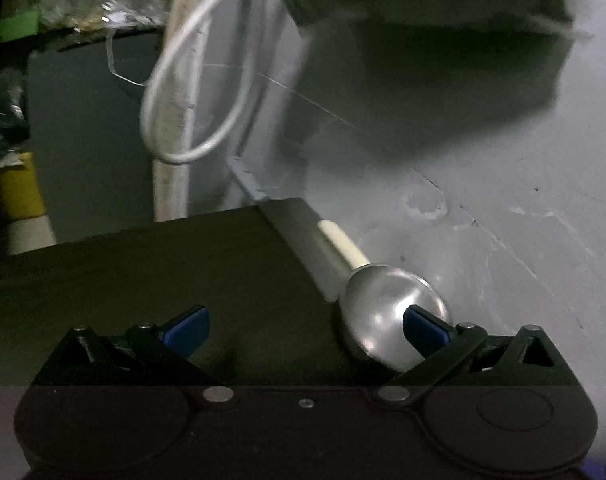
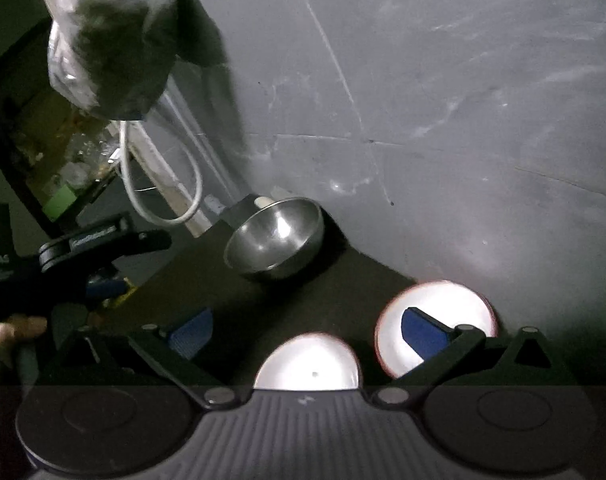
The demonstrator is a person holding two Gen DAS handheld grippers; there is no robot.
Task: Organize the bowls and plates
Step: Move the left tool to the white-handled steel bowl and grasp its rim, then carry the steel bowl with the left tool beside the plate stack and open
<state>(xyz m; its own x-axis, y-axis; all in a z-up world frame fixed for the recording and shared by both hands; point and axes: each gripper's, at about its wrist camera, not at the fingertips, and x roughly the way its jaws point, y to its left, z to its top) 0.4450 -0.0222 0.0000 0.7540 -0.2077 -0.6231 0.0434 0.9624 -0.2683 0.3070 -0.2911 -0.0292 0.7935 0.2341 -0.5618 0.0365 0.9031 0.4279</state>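
A dark table meets a grey wall; a steel bowl sits at its far corner, and two white plates lie near, right of centre. Both the right gripper and the left gripper stand wide open, holding nothing.

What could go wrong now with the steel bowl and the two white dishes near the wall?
1. The steel bowl sits in the far corner of the dark mat, against the wall; a push there could likely slide it off the edge.
2. The white cable loops just beside the bowl and might snag a finger.
3. The two white dishes glare out in dim light, so their rims are hard to judge; the open right gripper may clip one.
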